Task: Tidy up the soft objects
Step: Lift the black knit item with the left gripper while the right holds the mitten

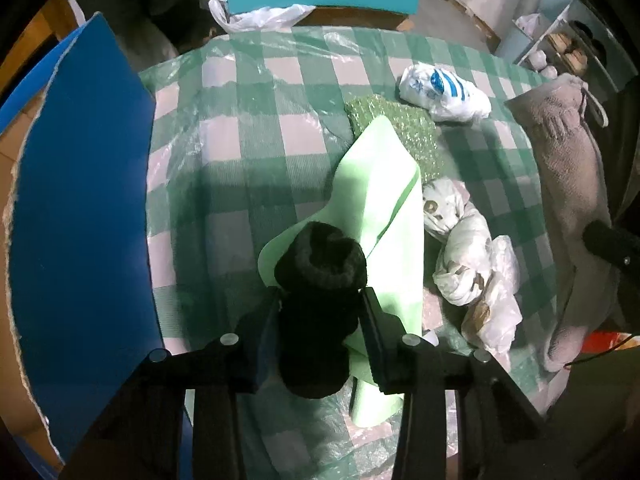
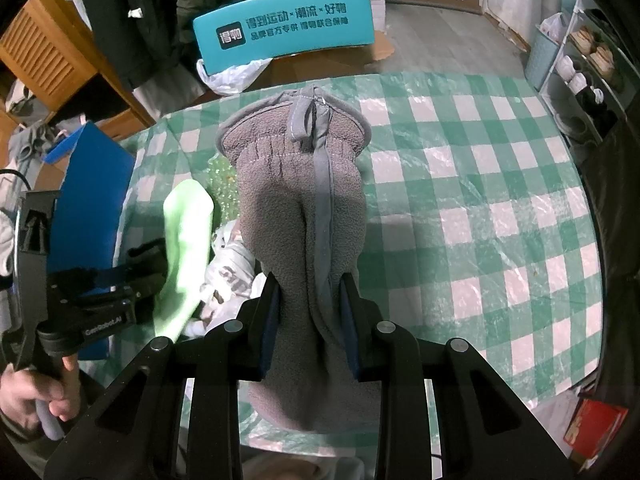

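Left gripper (image 1: 322, 300) clamped on black sock (image 1: 320, 280) over green foam sheet (image 1: 384, 200); right gripper (image 2: 310, 292) clamped on grey glove (image 2: 300, 200), cuff at 12 o'clock.

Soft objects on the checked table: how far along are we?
Nothing looks sorted yet. In hand: the left claw has a black sock between its pads, and the right claw is shut on a grey glove. Left on the table: green foam, bubble wrap, striped bag, white bundle.
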